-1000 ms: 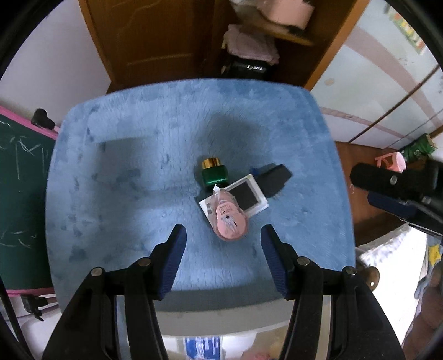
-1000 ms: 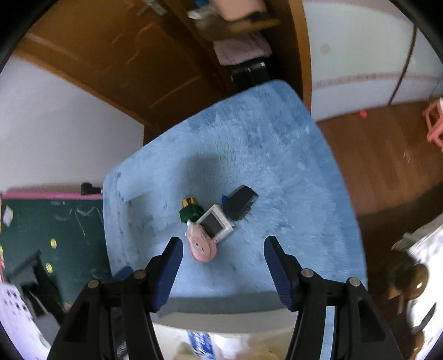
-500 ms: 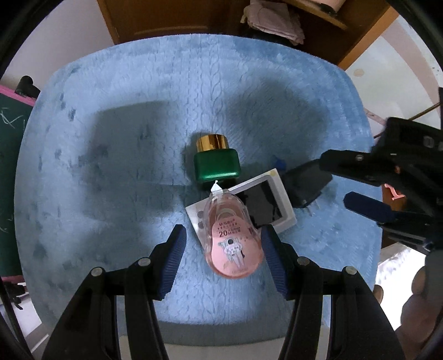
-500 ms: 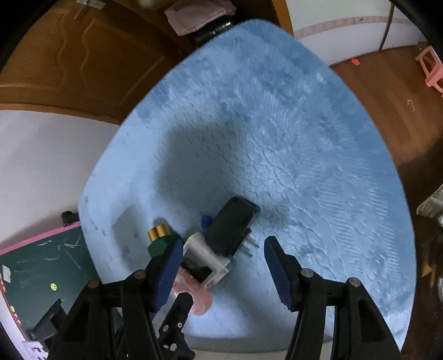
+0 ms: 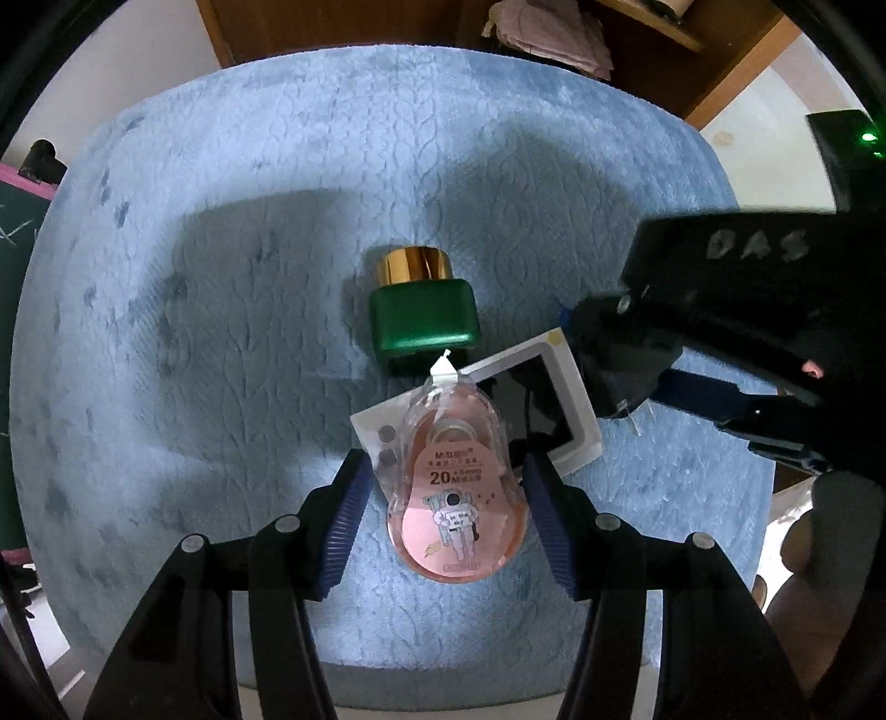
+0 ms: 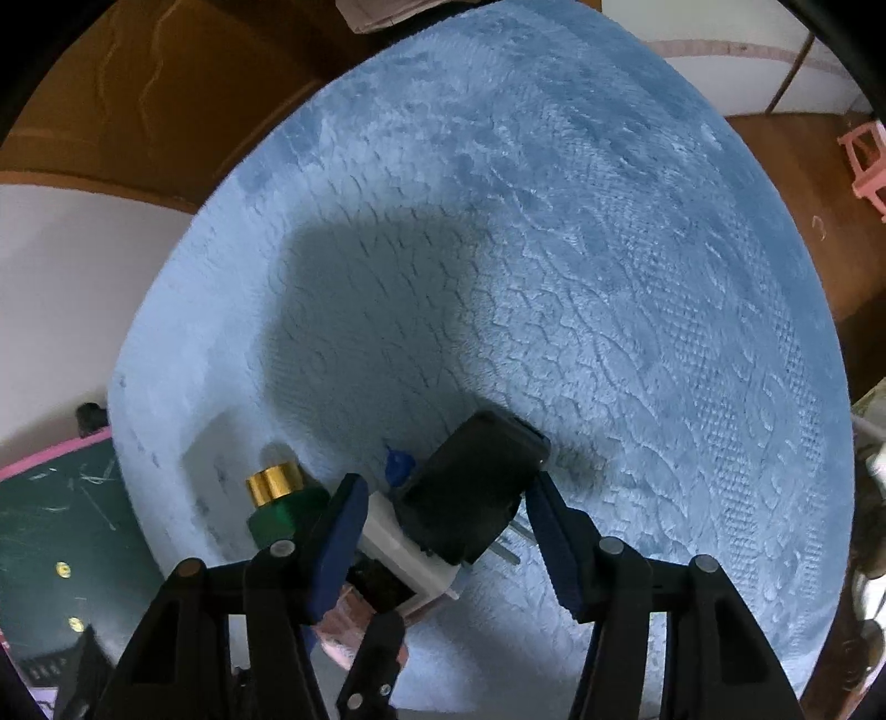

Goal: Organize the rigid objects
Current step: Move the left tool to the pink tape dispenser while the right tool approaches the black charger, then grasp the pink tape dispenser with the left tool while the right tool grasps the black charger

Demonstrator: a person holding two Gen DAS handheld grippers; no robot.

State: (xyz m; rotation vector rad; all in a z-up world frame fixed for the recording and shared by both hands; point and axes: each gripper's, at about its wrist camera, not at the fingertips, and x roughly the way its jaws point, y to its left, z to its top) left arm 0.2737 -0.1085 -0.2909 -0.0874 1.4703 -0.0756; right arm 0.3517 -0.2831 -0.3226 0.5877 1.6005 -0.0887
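A pink correction tape dispenser [image 5: 451, 498] lies on a white device with a dark screen [image 5: 545, 399] on the blue mat [image 5: 221, 332]. My left gripper [image 5: 443, 523] is open with its fingers on either side of the dispenser. A green bottle with a gold cap [image 5: 421, 315] lies just beyond. My right gripper [image 6: 446, 529] is open around a black plug adapter [image 6: 470, 493] that rests against the white device [image 6: 398, 548]. The green bottle [image 6: 279, 504] sits left of it. The right gripper [image 5: 653, 360] shows from the side in the left wrist view.
A wooden cabinet [image 5: 387, 22] with folded cloth stands beyond the mat. A green chalkboard [image 6: 50, 543] with a pink frame is at the left. A pink stool [image 6: 866, 166] stands on the wooden floor at the right.
Both grippers have moved down and forward toward the pile. The left now straddles the pink dispenser and the right now straddles the black adapter.
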